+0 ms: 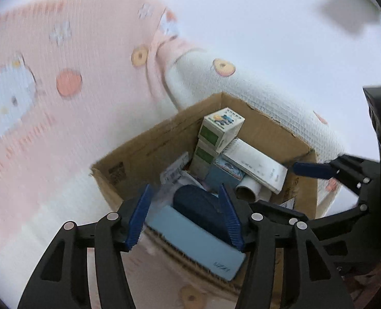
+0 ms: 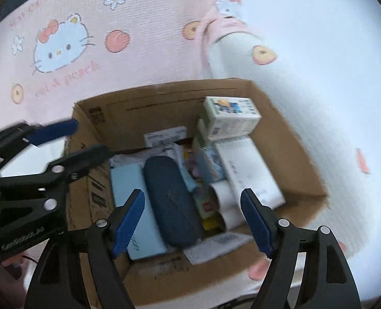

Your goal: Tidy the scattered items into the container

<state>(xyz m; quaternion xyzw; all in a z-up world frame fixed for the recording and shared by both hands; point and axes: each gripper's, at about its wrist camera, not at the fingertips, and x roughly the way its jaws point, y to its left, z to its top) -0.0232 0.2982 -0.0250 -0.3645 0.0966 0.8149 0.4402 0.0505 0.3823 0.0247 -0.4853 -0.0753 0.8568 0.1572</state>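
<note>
Blue ribbed pads stand wide apart on both tongs, and nothing sits between either pair: the left gripper [image 1: 185, 216] and the right gripper [image 2: 193, 221] both hang open above the cardboard box [image 2: 288, 139], gripping nothing. Directly beneath them, inside the box, a dark blue oval case [image 2: 172, 200] lies across a pale blue flat box [image 2: 128, 188]. Beside the case sit a white roll [image 2: 224, 195] and a white booklet or pack [image 2: 247, 167], with a small picture carton between. At the far wall a green-and-white carton [image 2: 229, 118] is stacked on another, and a plastic-wrapped packet [image 2: 164, 135] leans against the back of the box.

As I judge it, the step in hand is a release: the blue case looks set down among the rest, with the jaws clear of it. No loose item shows on the surface in either view, so the task seems near its end, though much of the surround lies outside the frames. The next move calls for lifting both tongs clear of the box rim without snagging the tall stacked cartons, then looking round for anything left out.

The box rests on a soft pink-and-white blanket [image 2: 139, 13] printed with a cartoon cat, peaches and flowers. Beyond it is only a pale, blurred wall.
</note>
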